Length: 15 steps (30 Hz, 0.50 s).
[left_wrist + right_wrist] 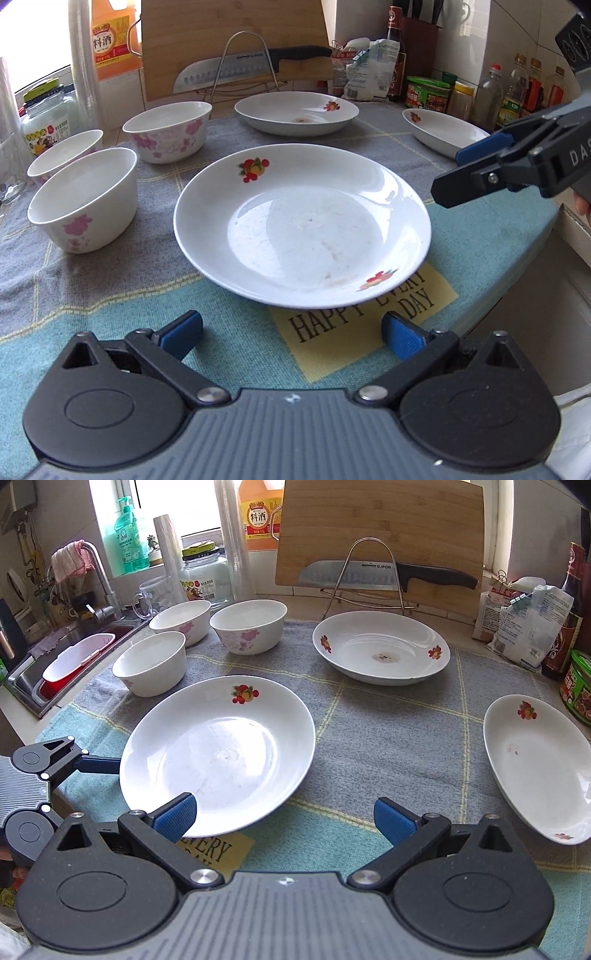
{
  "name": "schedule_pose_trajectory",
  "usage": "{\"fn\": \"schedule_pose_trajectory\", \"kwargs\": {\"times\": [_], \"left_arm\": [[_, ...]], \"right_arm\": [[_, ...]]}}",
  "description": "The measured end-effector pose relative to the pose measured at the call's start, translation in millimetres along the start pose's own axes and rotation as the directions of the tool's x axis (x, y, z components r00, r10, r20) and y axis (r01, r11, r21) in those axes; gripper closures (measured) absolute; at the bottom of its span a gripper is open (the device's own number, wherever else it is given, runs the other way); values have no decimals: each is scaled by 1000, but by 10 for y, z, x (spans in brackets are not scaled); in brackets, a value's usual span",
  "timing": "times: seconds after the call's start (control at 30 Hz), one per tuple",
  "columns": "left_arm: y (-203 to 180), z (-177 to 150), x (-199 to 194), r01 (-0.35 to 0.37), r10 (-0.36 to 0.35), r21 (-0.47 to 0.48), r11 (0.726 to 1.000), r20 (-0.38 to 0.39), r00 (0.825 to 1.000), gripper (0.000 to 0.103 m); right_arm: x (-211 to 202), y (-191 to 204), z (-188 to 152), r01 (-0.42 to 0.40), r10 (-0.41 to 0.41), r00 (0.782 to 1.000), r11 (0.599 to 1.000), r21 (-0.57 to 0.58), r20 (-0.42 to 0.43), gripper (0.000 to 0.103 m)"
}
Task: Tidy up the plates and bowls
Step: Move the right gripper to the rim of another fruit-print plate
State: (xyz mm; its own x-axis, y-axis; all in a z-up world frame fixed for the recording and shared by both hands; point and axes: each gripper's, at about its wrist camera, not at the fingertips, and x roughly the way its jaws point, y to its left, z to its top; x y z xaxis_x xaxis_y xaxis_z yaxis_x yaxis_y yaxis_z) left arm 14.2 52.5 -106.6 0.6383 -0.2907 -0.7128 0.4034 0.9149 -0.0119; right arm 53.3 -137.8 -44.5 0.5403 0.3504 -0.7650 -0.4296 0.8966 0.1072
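Glossy white round plate [302, 225] on woven cloth [110, 280]; left gripper [291, 334] jaws apart, right gripper [285, 818] jaws apart

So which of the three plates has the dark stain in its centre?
The far plate, in front of the knife rack. The near plate and right plate lack such a central stain.

The near plate [218, 753] lay on the cloth [369, 738], and everything else took its place from it. The right gripper [284, 818] hung just beside its front rim, jaws spread wide. The left gripper [29, 786] sat at its left edge. Three bowls [149, 662] stood behind and left; a second plate [380, 648] behind and right; a third plate [535, 768] well apart to the right.
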Motion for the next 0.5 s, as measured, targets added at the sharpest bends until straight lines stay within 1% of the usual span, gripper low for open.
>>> {"fn": "schedule_pose_trajectory", "kwargs": {"times": [0.1,0.17,0.27,0.5], "left_arm": [[40,-8,19,21,-22,23,1000,23,1000,1],[41,-5,51,23,-25,57,998,35,999,0],[61,3,75,45,-49,77,996,51,997,0],[89,12,116,49,-56,84,995,77,995,0]], "right_arm": [[18,66,14,8,-8,1000,1000,10,-7,0],[41,78,17,1,0,1000,1000,28,-19,0],[100,96,37,-10,11,999,999,37,-42,0],[356,51,178,-37,38,994,999,16,-107,0]]}}
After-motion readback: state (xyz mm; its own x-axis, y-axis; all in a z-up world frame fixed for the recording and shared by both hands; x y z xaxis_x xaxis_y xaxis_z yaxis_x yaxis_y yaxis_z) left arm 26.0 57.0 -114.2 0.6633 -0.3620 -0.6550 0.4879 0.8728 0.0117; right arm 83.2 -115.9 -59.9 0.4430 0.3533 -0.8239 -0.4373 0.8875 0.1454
